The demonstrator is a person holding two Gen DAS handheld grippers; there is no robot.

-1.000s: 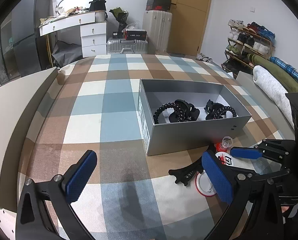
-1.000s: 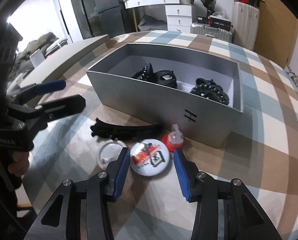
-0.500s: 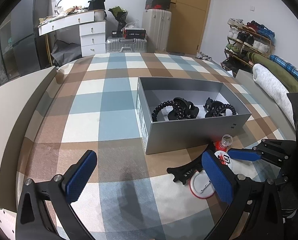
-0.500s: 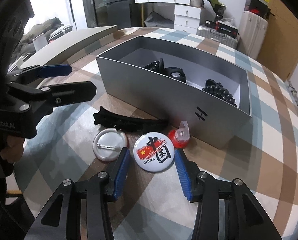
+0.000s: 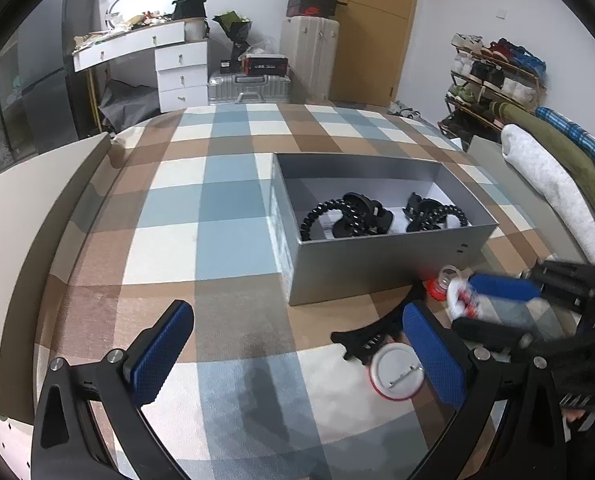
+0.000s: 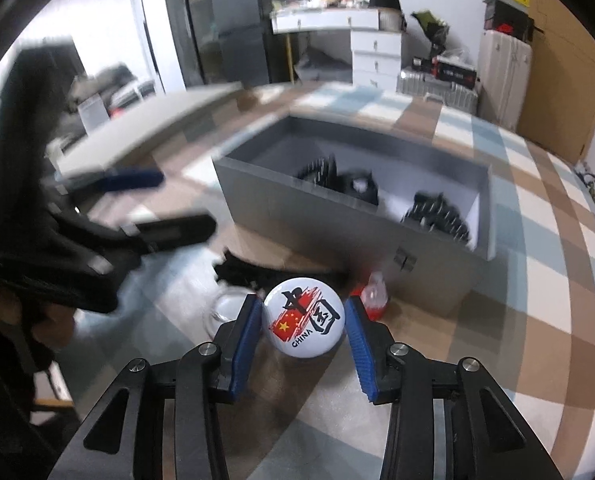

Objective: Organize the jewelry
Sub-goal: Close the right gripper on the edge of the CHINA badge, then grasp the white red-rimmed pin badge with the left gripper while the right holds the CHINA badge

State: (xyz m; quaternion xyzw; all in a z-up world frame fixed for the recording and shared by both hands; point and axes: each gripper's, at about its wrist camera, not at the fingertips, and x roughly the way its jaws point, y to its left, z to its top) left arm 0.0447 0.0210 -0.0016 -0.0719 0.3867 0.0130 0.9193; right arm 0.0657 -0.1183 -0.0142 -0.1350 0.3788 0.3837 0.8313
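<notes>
Fingers of the right gripper (image 6: 304, 322) have the round white pin badge with the red flag print (image 6: 303, 316) between their blue pads, one pad at each side of its rim; the jaws are closing, and the pads seem to press on the rim already. The badge looks lifted from the checked blue, brown and white bedcover (image 5: 217, 208), its printed face turned to the camera. Just behind it on the cover lie a second round badge, face down with its pin showing (image 5: 397, 372), a long black hair claw (image 5: 371, 334) and a small red and clear piece (image 6: 371, 294).

Beyond these, straight ahead of the right fingers and near, stands the open grey cardboard box (image 6: 337, 220), its long side across the line of the fingers. Black hair claws (image 5: 353, 220) are inside already. I judge the badge must go up over the near wall.

The left gripper (image 5: 297, 356) waits with fingers wide and nothing between them; the face-down badge is just beside its right finger.
</notes>
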